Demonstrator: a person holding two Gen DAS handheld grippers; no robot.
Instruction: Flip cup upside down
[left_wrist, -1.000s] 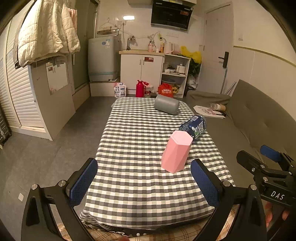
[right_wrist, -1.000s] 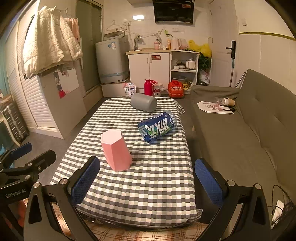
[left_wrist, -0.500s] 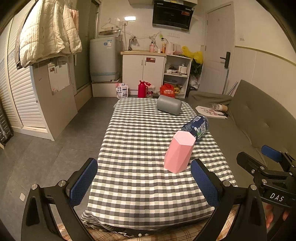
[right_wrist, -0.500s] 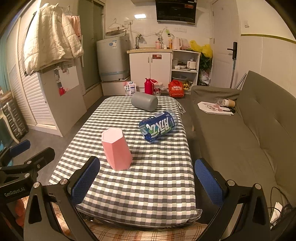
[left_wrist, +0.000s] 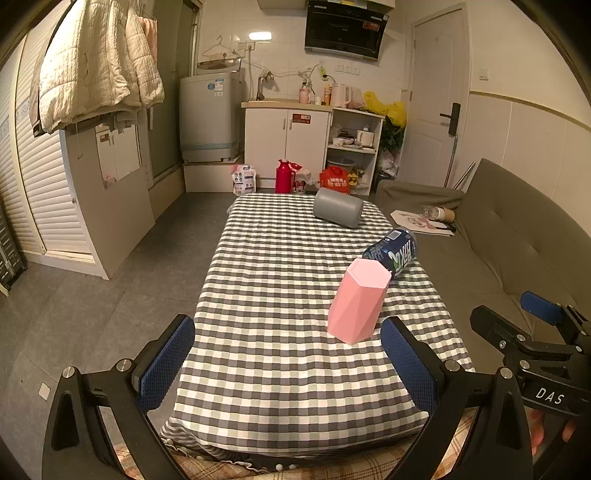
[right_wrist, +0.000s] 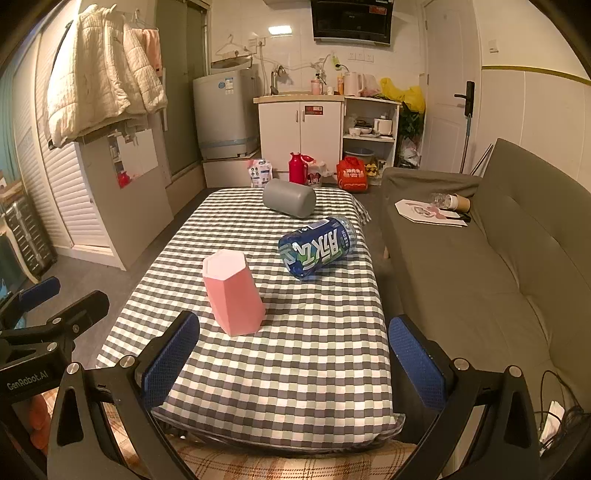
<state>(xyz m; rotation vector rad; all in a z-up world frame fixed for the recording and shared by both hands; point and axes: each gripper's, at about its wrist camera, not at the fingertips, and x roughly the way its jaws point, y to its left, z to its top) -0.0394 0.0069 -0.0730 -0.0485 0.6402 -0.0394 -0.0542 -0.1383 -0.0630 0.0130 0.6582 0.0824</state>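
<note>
A pink faceted cup (left_wrist: 357, 301) stands on the checked table (left_wrist: 280, 258) with its closed flat end up; it also shows in the right wrist view (right_wrist: 233, 293). My left gripper (left_wrist: 288, 363) is open and empty, low over the table's near edge, with the cup just beyond its right finger. My right gripper (right_wrist: 295, 360) is open and empty, also near the front edge, with the cup just beyond its left finger.
A blue labelled bottle (right_wrist: 317, 246) lies on its side behind the cup. A grey cylinder (right_wrist: 290, 197) lies at the table's far end. A grey sofa (right_wrist: 480, 266) runs along the right. Cabinets and floor clutter stand beyond.
Both views have tilted slightly, so the table sits a little lower in the frames. The cup, bottle and cylinder have not moved. Both grippers stay open.
</note>
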